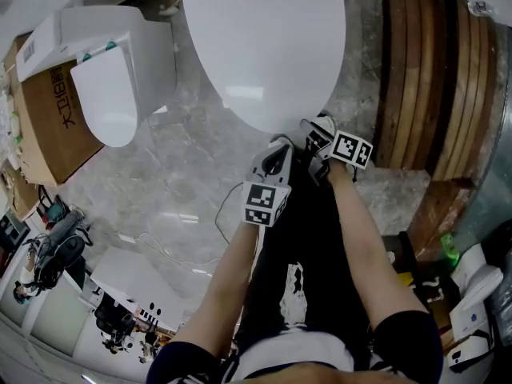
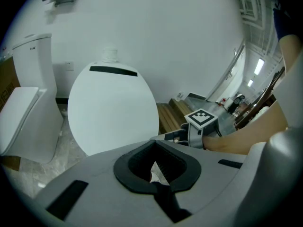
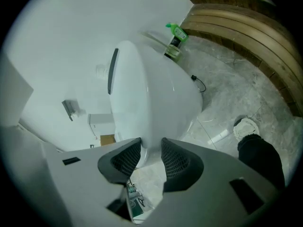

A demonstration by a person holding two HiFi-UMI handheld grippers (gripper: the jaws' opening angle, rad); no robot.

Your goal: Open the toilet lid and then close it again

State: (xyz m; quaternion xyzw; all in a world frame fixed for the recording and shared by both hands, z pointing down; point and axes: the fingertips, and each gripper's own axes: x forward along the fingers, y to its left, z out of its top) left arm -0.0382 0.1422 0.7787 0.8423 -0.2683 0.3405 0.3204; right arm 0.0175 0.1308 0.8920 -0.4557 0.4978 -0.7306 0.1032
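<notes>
Task's thing: The white oval plastic toilet lid (image 1: 264,46) is lying flat and shut on its bowl, directly ahead of me on the grey marble floor (image 1: 184,182).

Lid's long axis: It is running straight away from me, from the rounded front rim at my two tools to the far hinge end, where a dark slot is showing.

Right hand-held gripper (image 3: 146,155): I am clamping it on the lid's front rim. The white edge is filling the gap between the dark ribbed pads (image 3: 125,157), and both are pressing on it.

Left hand-held gripper (image 2: 156,167): Its jaws are sitting together with nothing in them. It is hovering just beside the rim, to the left of the right one and a little nearer to me.

Nearer hand: The right one is doing the work; the left is only waiting alongside.

Step in hand: I judge that the opening is just starting, since the lid is not yet lifting.

Coming move: The rim is lying right at my right pads with the hinge opposite, so I am expecting to swing it up and away from me.

Surroundings: A second white toilet (image 1: 112,78) is standing well apart on the left, and a stack of brown wooden boards (image 1: 432,78) is lying to the right.
</notes>
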